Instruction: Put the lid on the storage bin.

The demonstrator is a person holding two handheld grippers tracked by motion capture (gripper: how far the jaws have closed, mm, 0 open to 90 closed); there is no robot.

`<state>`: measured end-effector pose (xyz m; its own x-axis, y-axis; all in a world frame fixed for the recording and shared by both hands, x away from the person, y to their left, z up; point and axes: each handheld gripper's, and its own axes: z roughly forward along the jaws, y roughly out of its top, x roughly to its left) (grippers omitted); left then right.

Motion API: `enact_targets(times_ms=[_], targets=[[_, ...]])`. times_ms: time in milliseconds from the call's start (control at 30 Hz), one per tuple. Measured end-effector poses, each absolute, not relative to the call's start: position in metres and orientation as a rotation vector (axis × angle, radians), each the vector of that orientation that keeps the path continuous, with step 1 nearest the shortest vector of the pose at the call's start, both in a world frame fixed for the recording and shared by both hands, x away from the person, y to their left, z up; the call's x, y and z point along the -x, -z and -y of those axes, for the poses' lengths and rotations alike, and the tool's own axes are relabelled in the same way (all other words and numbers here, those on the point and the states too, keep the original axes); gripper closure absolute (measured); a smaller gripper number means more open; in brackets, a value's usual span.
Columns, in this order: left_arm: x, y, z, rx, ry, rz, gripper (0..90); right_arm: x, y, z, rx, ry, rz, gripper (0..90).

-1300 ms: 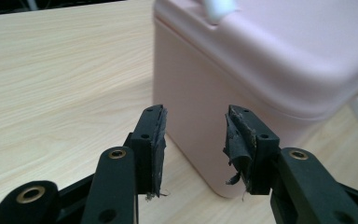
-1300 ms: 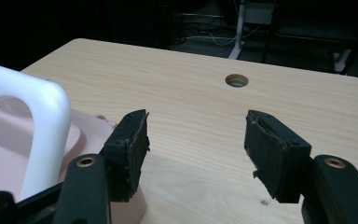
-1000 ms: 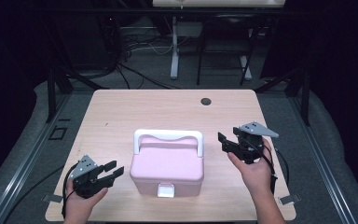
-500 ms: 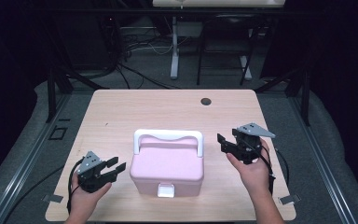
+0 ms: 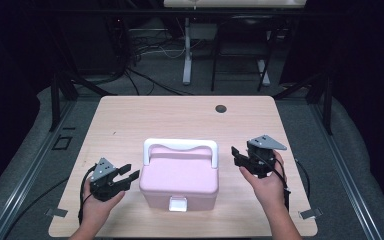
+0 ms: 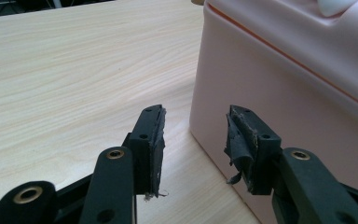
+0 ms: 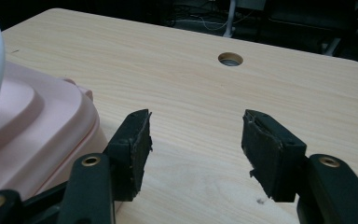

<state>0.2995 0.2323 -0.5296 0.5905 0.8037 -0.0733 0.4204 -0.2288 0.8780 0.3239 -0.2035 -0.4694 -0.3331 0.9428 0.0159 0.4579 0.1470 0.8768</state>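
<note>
Pink box (image 5: 179,181) between both grippers

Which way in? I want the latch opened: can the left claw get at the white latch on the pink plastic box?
Probably yes: the white latch faces the person, with bare table before it, and the open left claw sits beside that corner.

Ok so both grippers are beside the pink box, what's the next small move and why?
Probably bring the left gripper onto the pink box: its jaws are open at the box's left wall, empty. The right gripper is also open and sits farther off, near the white handle.
</note>
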Motion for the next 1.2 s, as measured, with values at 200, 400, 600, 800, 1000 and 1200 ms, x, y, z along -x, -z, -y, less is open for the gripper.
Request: enact_targets(times_ms=[200, 400, 600, 800, 1000, 1200], targets=[[-0.299, 0.530, -0.232, -1.854, -0.495, -0.991, 56.1, -0.321, 0.483, 0.201, -1.328, -1.094, -1.878, 42.1], [-0.297, 0.530, -0.233, -1.852, -0.493, -0.981, 55.7, -0.318, 0.496, 0.198, -1.315, -1.060, -1.903, 42.0], [-0.291, 0.531, -0.238, -1.844, -0.488, -0.979, 54.4, -0.312, 0.506, 0.197, -1.297, -1.057, -1.896, 42.0], [-0.289, 0.533, -0.246, -1.850, -0.476, -0.996, 52.1, -0.304, 0.517, 0.208, -1.366, -1.105, -1.887, 41.7], [-0.292, 0.539, -0.246, -1.837, -0.485, -1.011, 44.3, -0.305, 0.533, 0.215, -1.439, -1.099, -1.928, 38.9], [-0.297, 0.544, -0.249, -1.856, -0.467, -1.027, 37.2, -0.310, 0.540, 0.213, -1.426, -1.100, -1.952, 32.0]])
